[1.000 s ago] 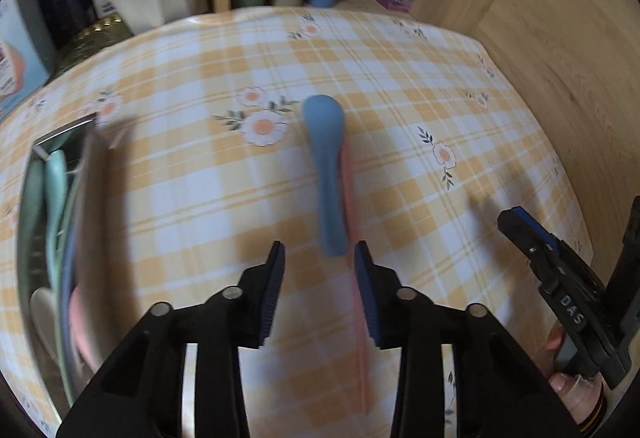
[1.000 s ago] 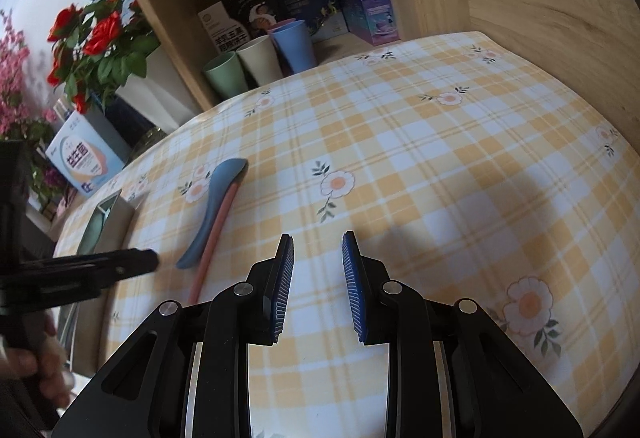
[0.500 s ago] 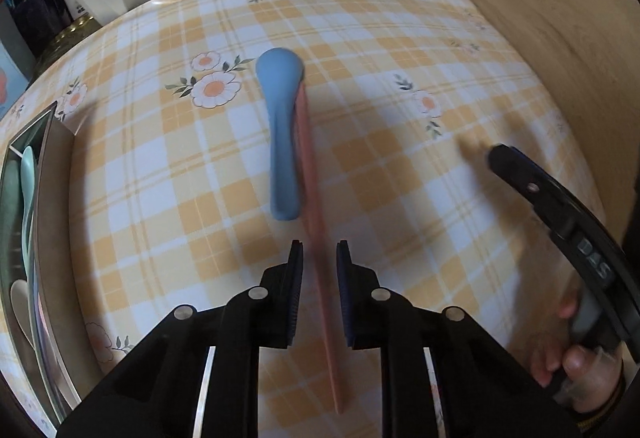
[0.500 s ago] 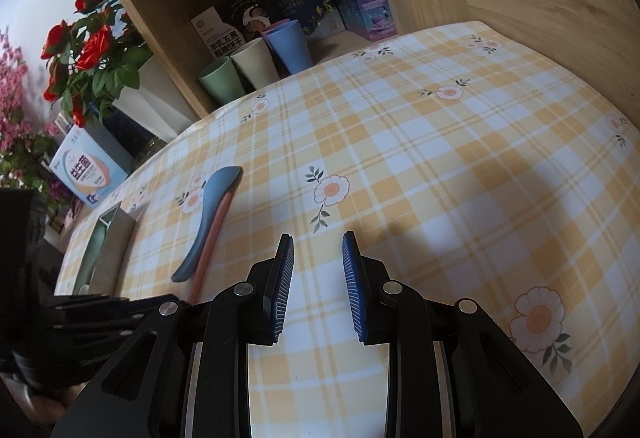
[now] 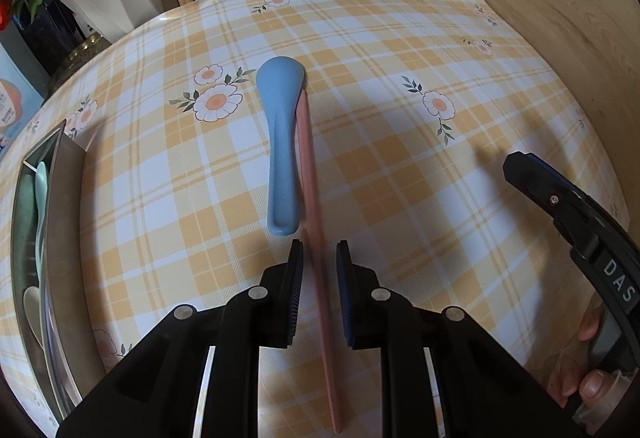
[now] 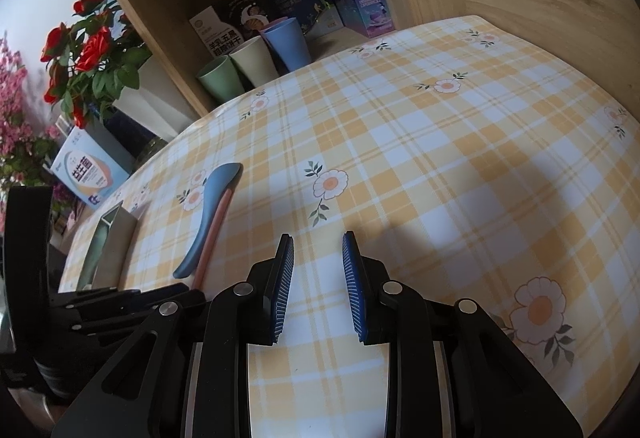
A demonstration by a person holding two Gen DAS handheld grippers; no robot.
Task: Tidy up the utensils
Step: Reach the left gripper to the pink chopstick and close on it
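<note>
Desk [image 5: 400, 197] under yellow-and-white checked cloth with daisy print. Blue spoon [image 5: 282, 141], bowl down, lengthwise near centre; pink chopstick [image 5: 310, 173] touching its right edge and running on toward the camera. Left gripper [image 5: 319, 270] low over the cloth, jaws narrowed astride the chopstick, pads close on either side but a sliver of gap visible; not clamped. Right gripper [image 6: 317, 270] held apart above bare cloth, jaws partly open, nothing between them. Metal utensil tray [image 5: 60, 222] at the left desk edge, holding pale green and cream spoons. Green, cream and blue cups [image 6: 256, 61] in the wooden shelf behind. Red artificial roses [image 6: 90, 53] beside the shelf.
</note>
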